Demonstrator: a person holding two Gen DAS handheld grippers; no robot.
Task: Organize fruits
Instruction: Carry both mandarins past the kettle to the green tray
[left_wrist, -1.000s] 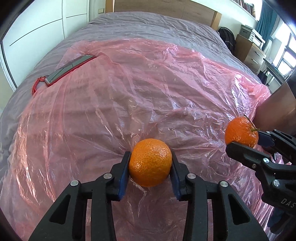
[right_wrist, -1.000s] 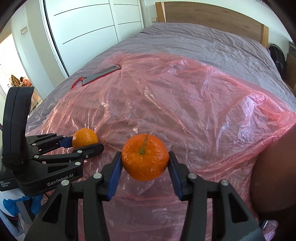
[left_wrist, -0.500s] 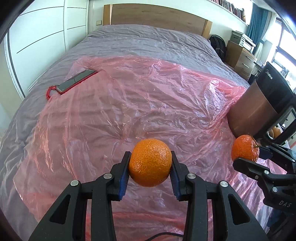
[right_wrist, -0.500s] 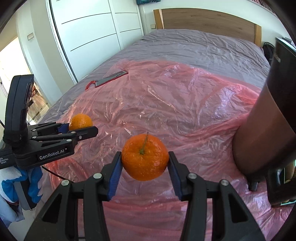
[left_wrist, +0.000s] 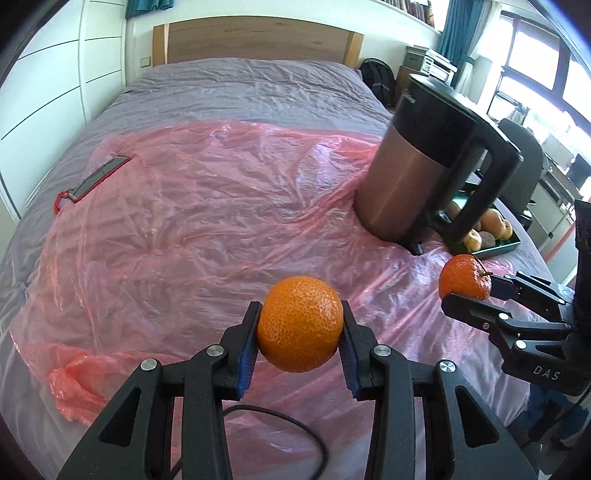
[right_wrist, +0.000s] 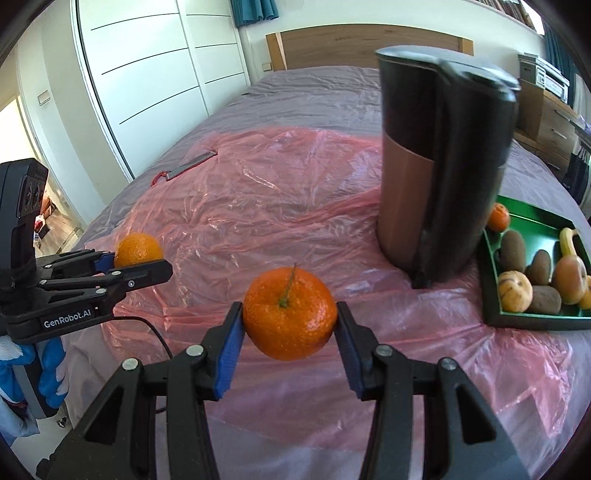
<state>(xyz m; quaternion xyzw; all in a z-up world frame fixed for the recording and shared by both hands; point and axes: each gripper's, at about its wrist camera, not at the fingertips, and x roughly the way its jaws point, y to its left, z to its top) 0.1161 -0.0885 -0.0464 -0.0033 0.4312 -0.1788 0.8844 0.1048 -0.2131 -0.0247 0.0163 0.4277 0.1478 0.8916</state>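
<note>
my left tongs (left_wrist: 300, 325) grip a stemless orange (left_wrist: 300, 323), my right tongs (right_wrist: 290, 319) a stemmed orange (right_wrist: 290, 319), above the pink-sheeted bed (left_wrist: 229, 85) near a green fruit tray (right_wrist: 491, 291).

Light: bright day, coming in my windows (left_wrist: 532, 74) on the right.
Shine: white spots on my pink plastic sheet (right_wrist: 258, 206).
Blur: my kettle (right_wrist: 443, 155) looks smeared.
Edges: bent round, dark corners.

two hand-held grippers (left_wrist: 300, 325) (right_wrist: 290, 314), two held oranges (left_wrist: 300, 323) (right_wrist: 290, 314), one kettle (right_wrist: 439, 166), one tray (right_wrist: 532, 319)
</note>
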